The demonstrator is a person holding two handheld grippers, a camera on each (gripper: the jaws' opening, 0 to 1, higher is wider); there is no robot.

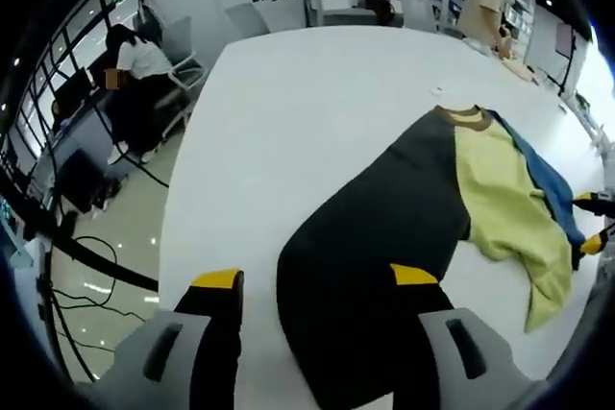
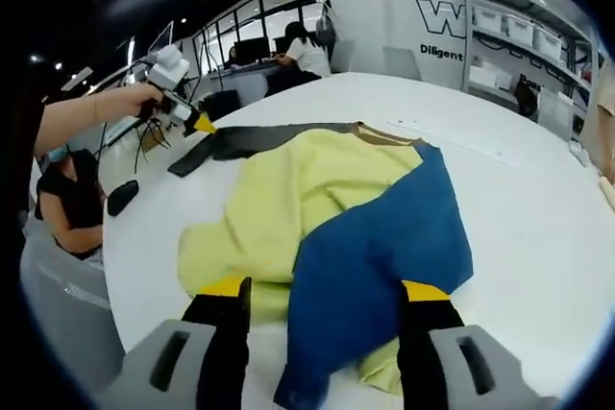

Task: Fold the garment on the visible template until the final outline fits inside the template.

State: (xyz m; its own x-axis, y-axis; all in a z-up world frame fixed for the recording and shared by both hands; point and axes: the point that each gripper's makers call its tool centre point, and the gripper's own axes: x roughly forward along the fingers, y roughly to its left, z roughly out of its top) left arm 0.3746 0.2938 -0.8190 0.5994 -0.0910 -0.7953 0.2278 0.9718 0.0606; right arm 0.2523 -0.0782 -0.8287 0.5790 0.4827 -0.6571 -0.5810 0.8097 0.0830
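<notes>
White desk (image 2: 538, 208) carries a soft, limp garment (image 2: 365, 237) — best pinched at its hem; both tongs (image 1: 317, 280) (image 2: 322, 290) are held wide, empty.

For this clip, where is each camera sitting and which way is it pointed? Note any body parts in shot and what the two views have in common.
Left gripper view: rides the left gripper, looking along the garment's black side across the white table; right gripper enters at right.
Right gripper view: rides the right gripper, over the garment's blue and yellow panels; the person's forearm holds the left gripper.
Shared: garment, table, each other's gripper.
</notes>
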